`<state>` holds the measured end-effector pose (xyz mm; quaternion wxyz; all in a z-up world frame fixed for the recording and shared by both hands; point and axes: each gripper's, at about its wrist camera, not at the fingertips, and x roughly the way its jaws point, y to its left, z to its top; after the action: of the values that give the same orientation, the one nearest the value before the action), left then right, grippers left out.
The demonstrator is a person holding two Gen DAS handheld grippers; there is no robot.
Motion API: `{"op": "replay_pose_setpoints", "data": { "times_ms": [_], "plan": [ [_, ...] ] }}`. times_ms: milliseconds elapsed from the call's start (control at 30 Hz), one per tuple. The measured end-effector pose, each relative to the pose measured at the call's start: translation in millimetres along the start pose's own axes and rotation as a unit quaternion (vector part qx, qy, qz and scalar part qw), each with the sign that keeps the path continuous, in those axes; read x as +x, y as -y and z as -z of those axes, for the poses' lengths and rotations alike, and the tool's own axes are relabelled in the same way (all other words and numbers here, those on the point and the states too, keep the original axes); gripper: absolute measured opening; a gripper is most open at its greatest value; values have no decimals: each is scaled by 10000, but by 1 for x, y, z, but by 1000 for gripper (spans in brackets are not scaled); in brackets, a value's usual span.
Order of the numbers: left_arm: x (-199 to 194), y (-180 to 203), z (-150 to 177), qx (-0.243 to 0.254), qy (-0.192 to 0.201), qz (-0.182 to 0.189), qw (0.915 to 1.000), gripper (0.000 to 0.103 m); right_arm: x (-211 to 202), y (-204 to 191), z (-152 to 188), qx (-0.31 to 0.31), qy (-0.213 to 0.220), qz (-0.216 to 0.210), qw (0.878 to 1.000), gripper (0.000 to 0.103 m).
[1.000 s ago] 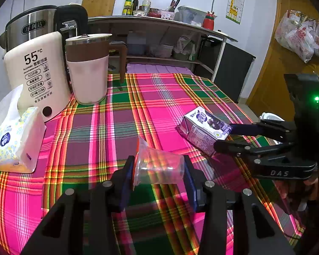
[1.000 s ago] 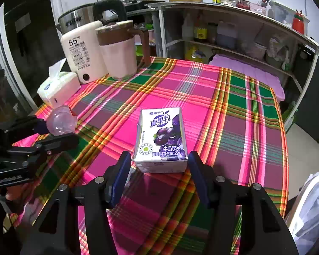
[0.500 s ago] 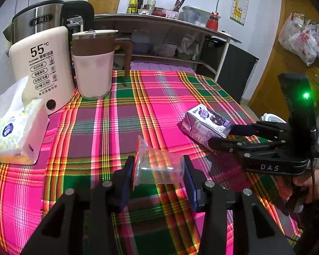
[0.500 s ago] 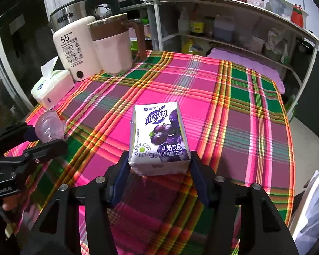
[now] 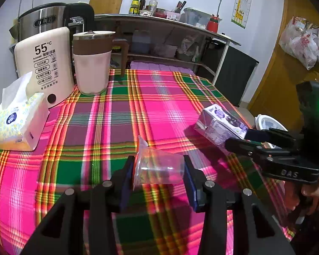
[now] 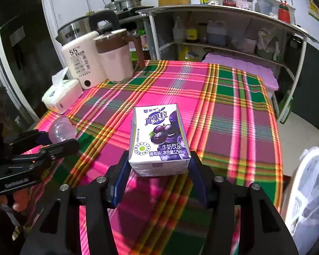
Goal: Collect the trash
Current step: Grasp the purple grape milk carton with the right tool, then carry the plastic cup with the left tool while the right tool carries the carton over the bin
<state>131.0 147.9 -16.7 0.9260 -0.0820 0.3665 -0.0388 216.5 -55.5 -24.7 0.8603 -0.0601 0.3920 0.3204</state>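
A clear plastic cup [image 5: 157, 167] lies on its side between the pads of my left gripper [image 5: 158, 162], which is shut on it just above the plaid tablecloth [image 5: 117, 114]. A small purple-and-white milk drink carton [image 6: 158, 131] sits between the blue pads of my right gripper [image 6: 159, 164], which is shut on its near end. In the left wrist view the carton [image 5: 220, 123] hangs tilted above the cloth near the table's right edge, with a shadow under it. The right wrist view shows the left gripper [image 6: 57, 138] with the cup [image 6: 61, 130] at the left.
At the table's far left stand a tissue pack [image 5: 17, 123], a cream water boiler [image 5: 44, 70] and a pink pitcher with a brown handle [image 5: 92, 63]. A white bin with a bag liner [image 6: 308, 191] stands on the floor off the table's right edge. A shelf unit [image 6: 223, 38] lies beyond.
The right gripper's pads closed onto the carton, which lay flat on the cloth, and raised it off the table. The left gripper kept the cup in place.
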Motion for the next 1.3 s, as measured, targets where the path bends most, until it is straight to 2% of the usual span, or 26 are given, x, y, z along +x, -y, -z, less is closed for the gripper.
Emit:
{"op": "replay_pose_setpoints", "data": {
  "times_ms": [300, 733, 1300],
  "plan": [
    [-17, 40, 9, -46, 107, 60, 9999, 45, -51, 8, 23, 175, 268, 21, 9995, 54],
    [-30, 99, 20, 25, 209, -47, 9998, 45, -109, 30, 62, 428, 511, 209, 9976, 55],
    [-38, 146, 28, 192, 240, 124, 9995, 45, -147, 51, 90, 653, 670, 379, 9949, 55]
  ]
}}
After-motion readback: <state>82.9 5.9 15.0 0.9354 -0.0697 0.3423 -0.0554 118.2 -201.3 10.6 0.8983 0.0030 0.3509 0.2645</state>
